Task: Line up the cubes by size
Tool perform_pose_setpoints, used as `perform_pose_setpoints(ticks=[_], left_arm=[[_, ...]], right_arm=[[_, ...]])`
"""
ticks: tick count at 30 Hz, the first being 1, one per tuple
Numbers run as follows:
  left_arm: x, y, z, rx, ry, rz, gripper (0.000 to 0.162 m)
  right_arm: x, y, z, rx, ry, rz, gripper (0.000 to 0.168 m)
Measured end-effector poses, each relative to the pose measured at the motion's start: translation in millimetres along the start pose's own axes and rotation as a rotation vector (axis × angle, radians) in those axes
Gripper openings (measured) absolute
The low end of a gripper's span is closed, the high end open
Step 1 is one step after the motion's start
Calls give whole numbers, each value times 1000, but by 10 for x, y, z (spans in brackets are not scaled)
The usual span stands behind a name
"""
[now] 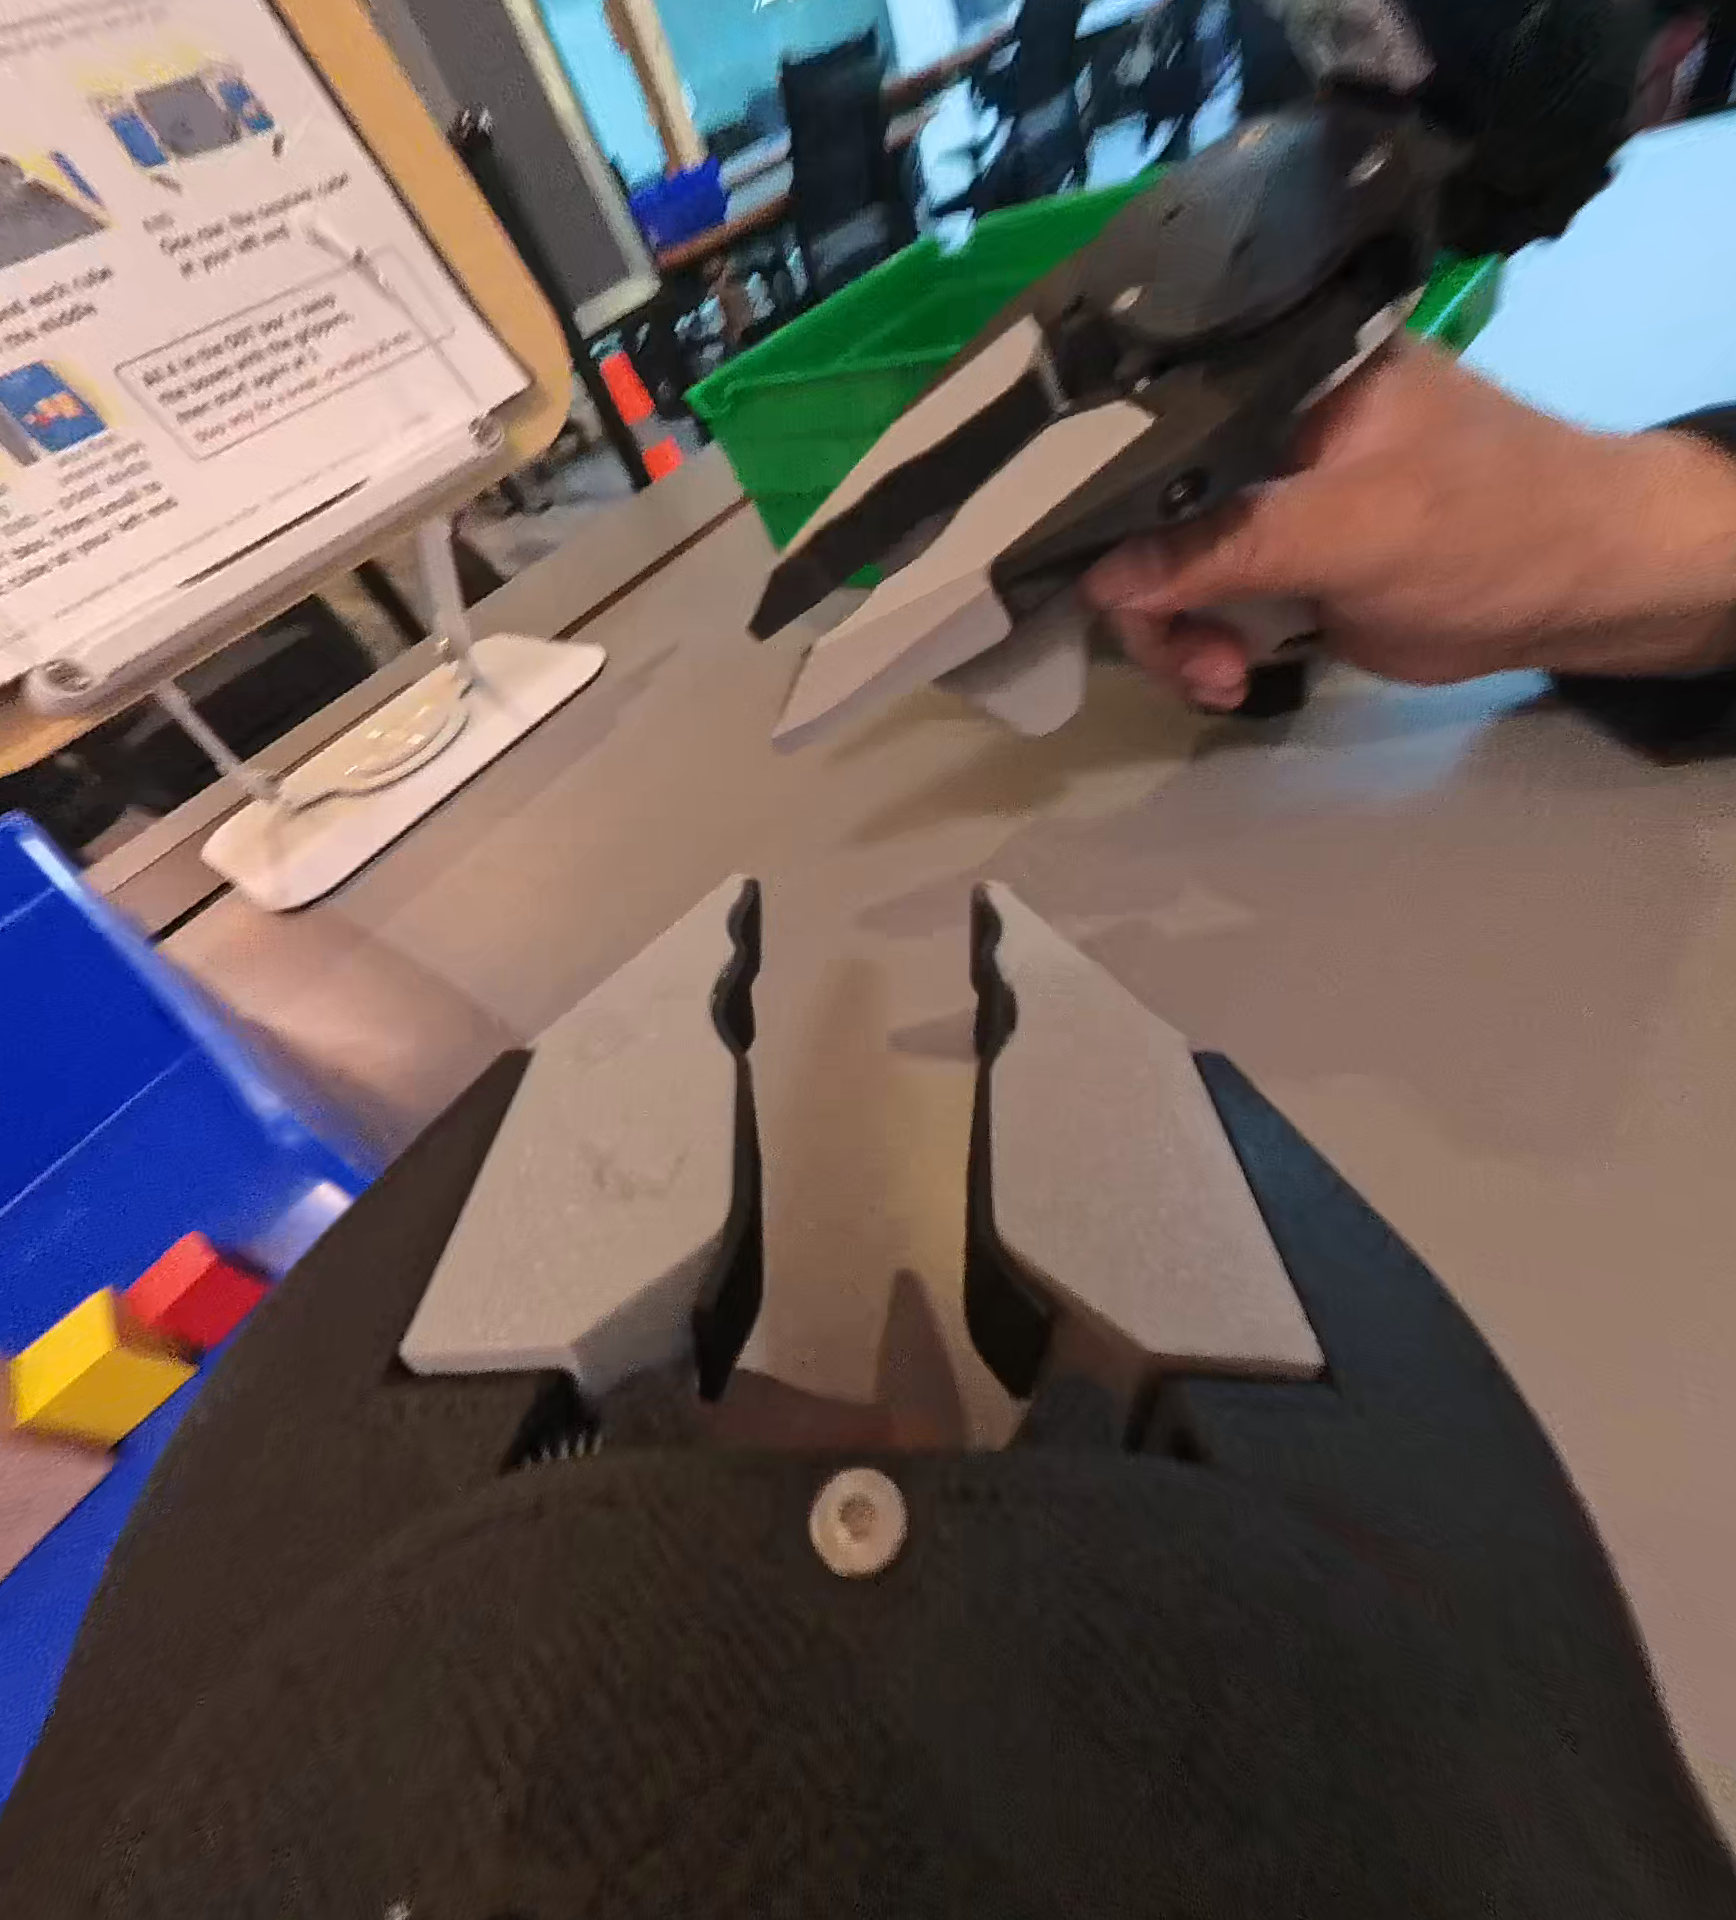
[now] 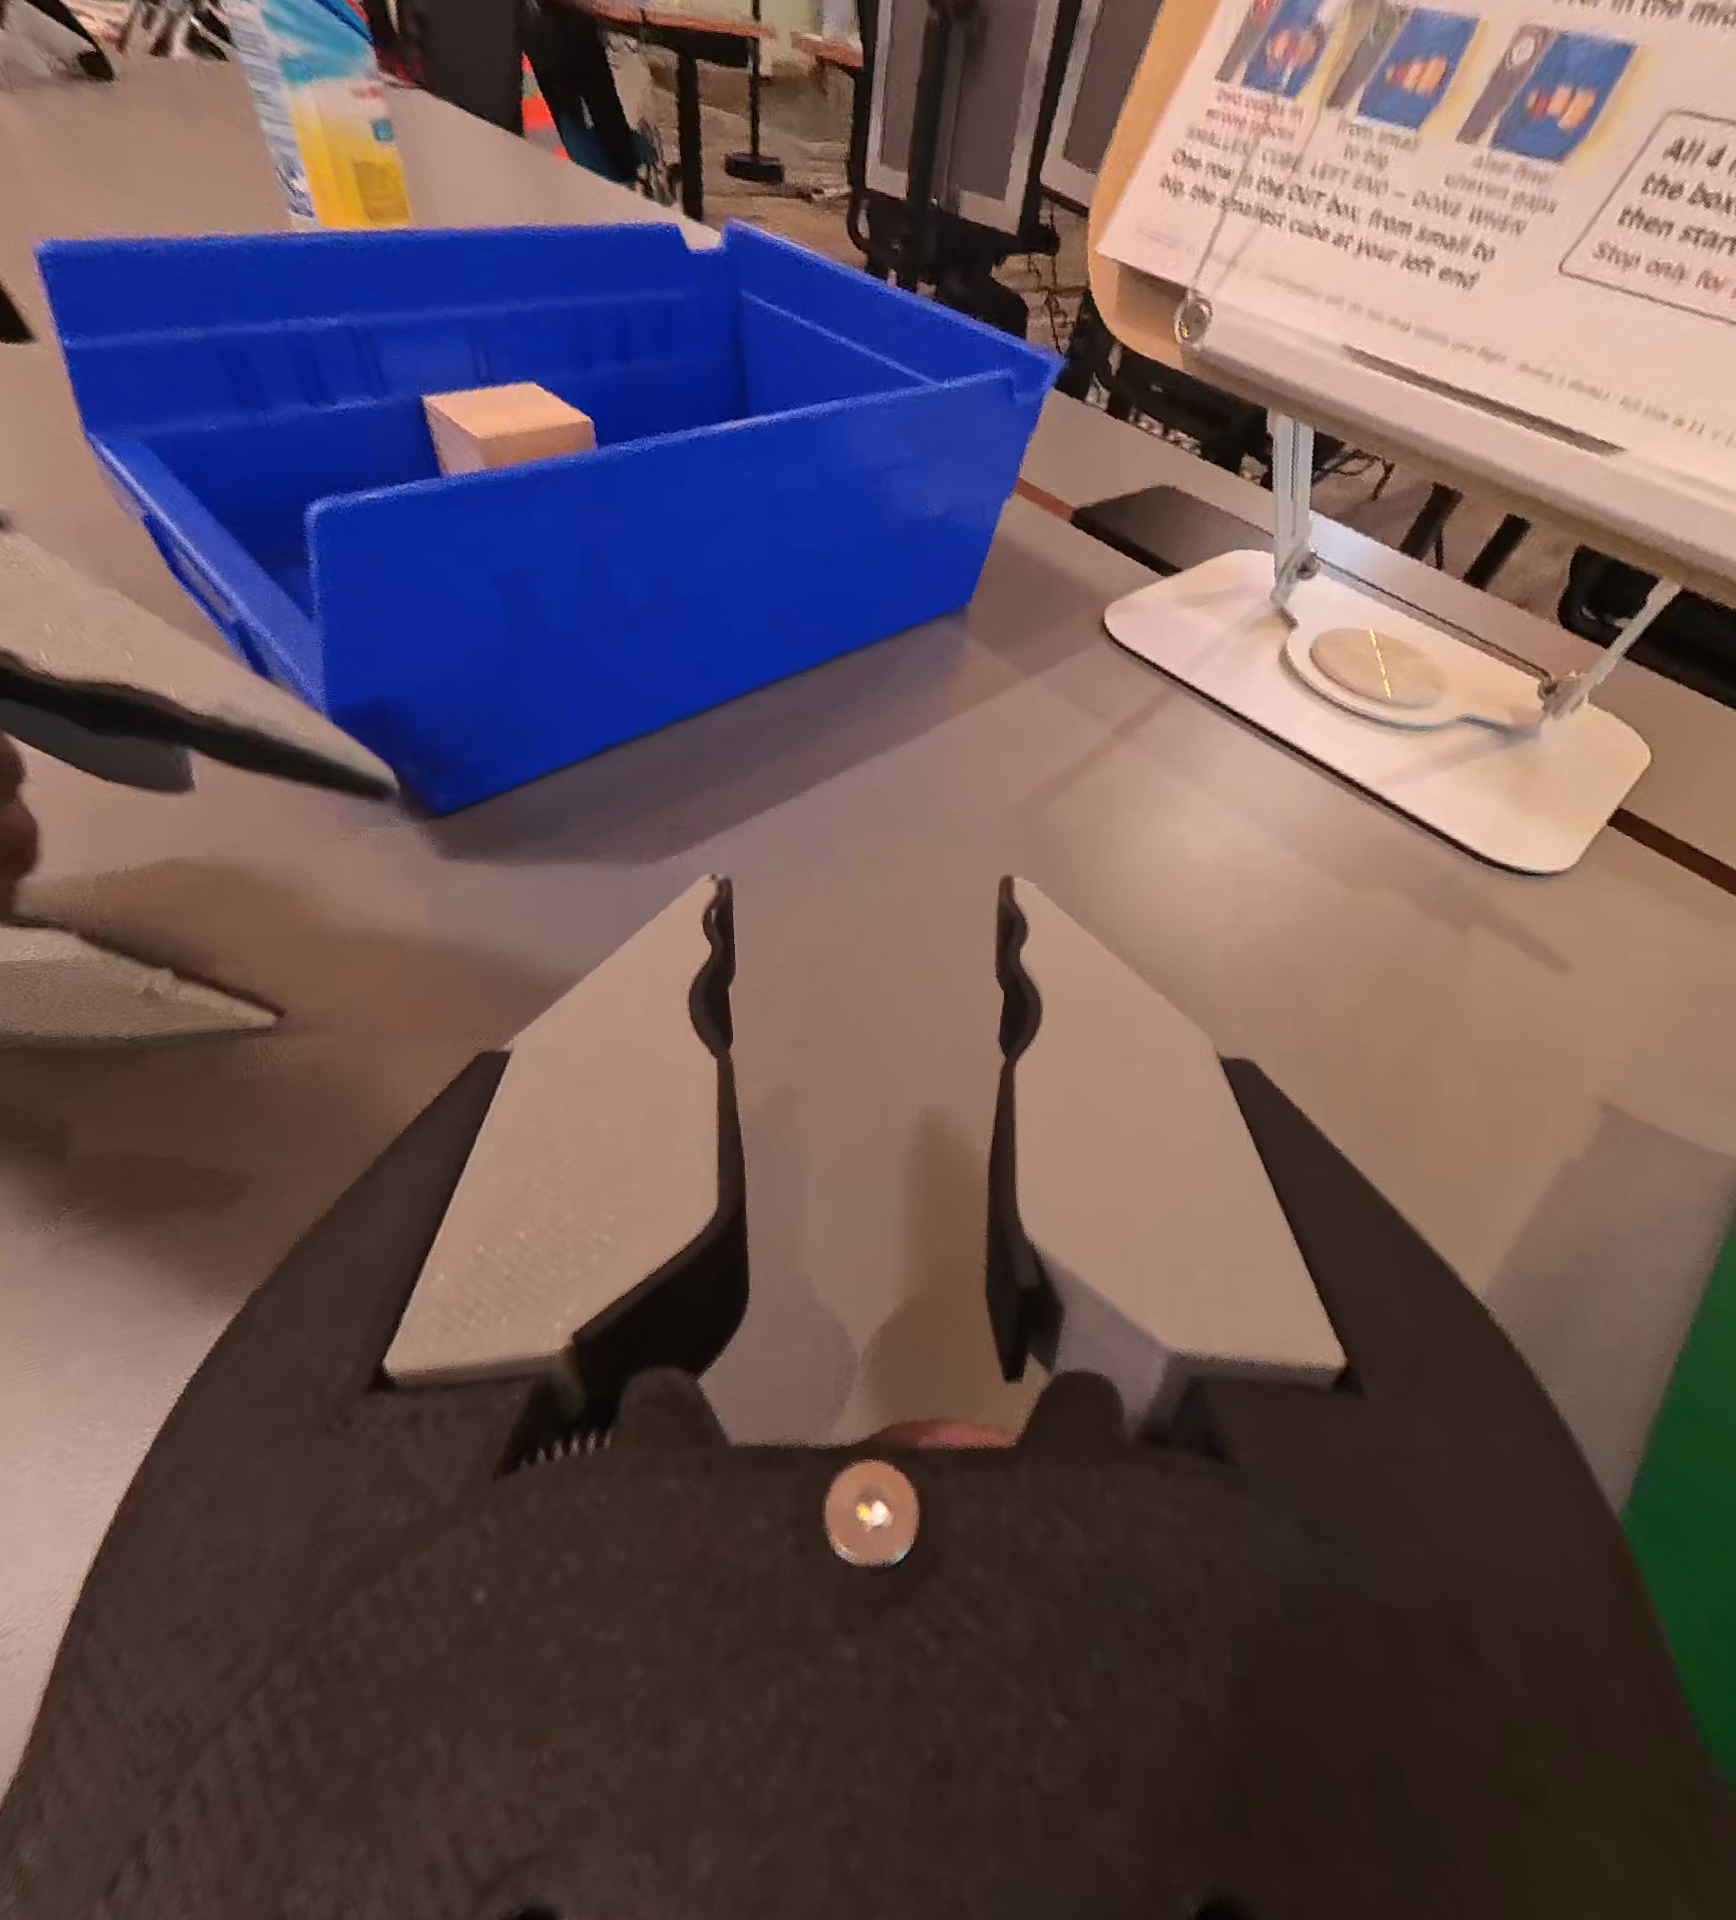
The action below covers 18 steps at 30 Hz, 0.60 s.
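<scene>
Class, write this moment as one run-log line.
left hand-held gripper: open, empty | right hand-held gripper: open, empty | wooden cube: in blue bin | cubes lined up: not yet

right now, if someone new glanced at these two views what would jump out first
The bright blue bin on the grey table, with a plain wooden cube inside. Beside it stands an instruction sheet on a white stand. Both the left gripper and the right gripper are open and empty.
</scene>
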<state>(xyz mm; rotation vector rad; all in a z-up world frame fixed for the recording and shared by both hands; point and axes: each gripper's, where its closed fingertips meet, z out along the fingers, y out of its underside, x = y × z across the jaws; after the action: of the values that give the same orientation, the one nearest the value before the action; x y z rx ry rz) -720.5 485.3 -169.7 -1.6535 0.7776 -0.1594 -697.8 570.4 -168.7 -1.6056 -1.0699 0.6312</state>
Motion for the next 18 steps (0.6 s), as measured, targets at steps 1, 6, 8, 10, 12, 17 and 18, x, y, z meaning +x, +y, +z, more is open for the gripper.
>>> perform_pose_setpoints(ticks=[1, 6, 8, 10, 12, 17, 18], left_arm=[[-78, -5, -9, -24, -42, 1, 39], [-579, -91, -129, -83, -210, -62, 39], [-911, 11, -213, -142, -360, -70, 39], [-1036, 93, -263, -184, -415, -128, 38], [-1015, 99, -279, -196, -406, -129, 39], [-894, 31, -245, -170, -378, -130, 38], [-880, 65, -231, -184, -377, -112, 38]], right_arm=[[35, -1, -5, 2, 13, 7, 49], [276, -43, -79, 19, 130, -15, 59], [305, -87, -122, 44, 142, -23, 59], [299, -103, -140, 56, 134, -21, 58], [293, -98, -140, 55, 131, -21, 57], [216, -57, -90, 34, 99, -29, 56], [210, -53, -87, 32, 100, -37, 56]])
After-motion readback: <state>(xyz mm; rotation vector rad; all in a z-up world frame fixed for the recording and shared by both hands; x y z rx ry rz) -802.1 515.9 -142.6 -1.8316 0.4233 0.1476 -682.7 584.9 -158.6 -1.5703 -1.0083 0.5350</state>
